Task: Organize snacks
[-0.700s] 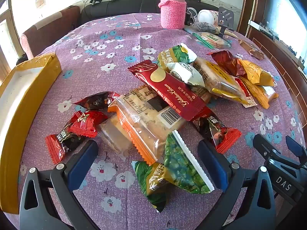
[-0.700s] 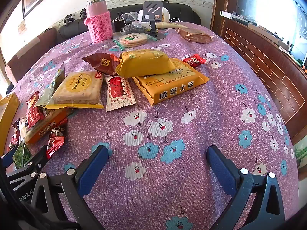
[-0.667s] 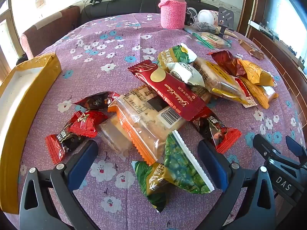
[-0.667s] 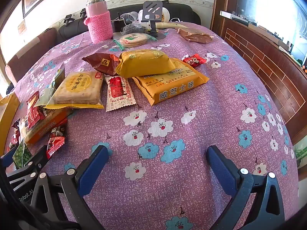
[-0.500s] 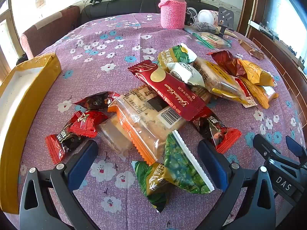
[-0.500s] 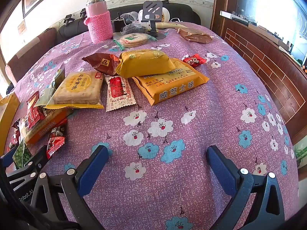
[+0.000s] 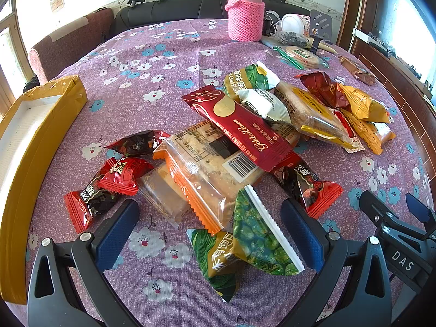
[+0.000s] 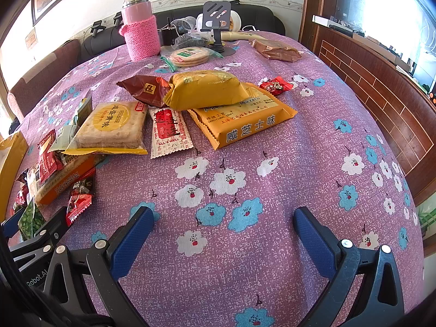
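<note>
Two hand-held grippers, both spread wide and holding nothing, over a counter (image 8: pixel 286 163) under a purple flowered cloth.

Left hand-held gripper (image 7: pixel 209 223) sits right at the near edge of the main snack heap. A green pea packet (image 7: pixel 261 234) lies between its fingers, long axis running away and slightly leftward, its far end tucked under a clear orange-edged biscuit pack (image 7: pixel 201 174). Judged the easiest first pick — it is already inside the span. A yellow tray (image 7: pixel 24 147), white inside, lies to that gripper's left along the counter edge; likely where the snacks go.

Right hand-held gripper (image 8: pixel 223 231) hovers over bare cloth, well apart from its nearest snacks. Those lie ahead and to the left: an orange flat pack (image 8: pixel 245 125), a white and red sachet (image 8: pixel 169 133), a yellow-labelled cracker pack (image 8: pixel 111 128). So the left one is the nearer to work.

Writing legible:
- "Golden Crown" on the dark red bar (image 7: pixel 239 130) lying diagonally atop the heap
- "ALL'S WELL" on the sachet
- "TRADITIONAL CRAFT" plus "咸芝士味" on the orange pack
- "DAS" and "Robot.AI" on the gripper bodies

Far side — a pink flask (image 8: pixel 140 32) in a knitted sleeve, upright.
</note>
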Available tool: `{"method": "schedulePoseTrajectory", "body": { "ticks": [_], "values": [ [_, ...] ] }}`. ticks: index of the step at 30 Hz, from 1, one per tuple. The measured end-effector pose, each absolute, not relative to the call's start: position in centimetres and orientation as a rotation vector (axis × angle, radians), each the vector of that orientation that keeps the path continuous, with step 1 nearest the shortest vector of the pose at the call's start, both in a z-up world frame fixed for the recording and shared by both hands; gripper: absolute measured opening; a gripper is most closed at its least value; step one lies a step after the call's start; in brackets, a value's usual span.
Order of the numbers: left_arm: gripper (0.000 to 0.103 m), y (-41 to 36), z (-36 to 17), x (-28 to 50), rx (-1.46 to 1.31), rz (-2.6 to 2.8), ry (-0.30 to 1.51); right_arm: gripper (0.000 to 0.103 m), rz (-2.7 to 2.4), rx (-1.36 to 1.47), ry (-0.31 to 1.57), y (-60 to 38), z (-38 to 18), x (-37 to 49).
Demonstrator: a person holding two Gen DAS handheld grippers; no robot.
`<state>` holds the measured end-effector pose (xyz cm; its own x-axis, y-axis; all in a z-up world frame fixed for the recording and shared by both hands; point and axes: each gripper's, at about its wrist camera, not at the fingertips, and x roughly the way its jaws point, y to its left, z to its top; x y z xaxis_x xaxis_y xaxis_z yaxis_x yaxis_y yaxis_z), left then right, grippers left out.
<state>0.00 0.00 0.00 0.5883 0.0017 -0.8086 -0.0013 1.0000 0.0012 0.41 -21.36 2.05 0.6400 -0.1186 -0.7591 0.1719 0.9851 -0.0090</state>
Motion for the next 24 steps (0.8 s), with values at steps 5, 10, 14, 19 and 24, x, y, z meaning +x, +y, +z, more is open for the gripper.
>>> {"method": "schedulePoseTrajectory", "body": {
  "ticks": [5, 10, 14, 19, 24],
  "values": [
    [0.103, 0.0, 0.0, 0.0, 0.0, 0.002, 0.942, 0.103, -0.166, 0.066, 0.861, -21.4, 2.1, 0.4],
    [0.103, 0.0, 0.0, 0.0, 0.0, 0.002, 0.942, 0.103, -0.167, 0.067, 0.86, -21.5, 2.0, 0.4],
    [0.103, 0.0, 0.0, 0.0, 0.0, -0.001, 0.945, 0.103, -0.17, 0.072, 0.86, -21.6, 2.1, 0.4],
    [0.103, 0.2, 0.1, -0.4, 0.033, -0.056, 0.989, 0.103, -0.173, 0.076, 0.869, -21.5, 2.2, 0.2],
    [0.103, -0.1, 0.2, -1.8, 0.073, -0.143, 1.028, 0.103, -0.154, 0.071, 0.939, -21.5, 2.3, -0.6]
  ]
}}
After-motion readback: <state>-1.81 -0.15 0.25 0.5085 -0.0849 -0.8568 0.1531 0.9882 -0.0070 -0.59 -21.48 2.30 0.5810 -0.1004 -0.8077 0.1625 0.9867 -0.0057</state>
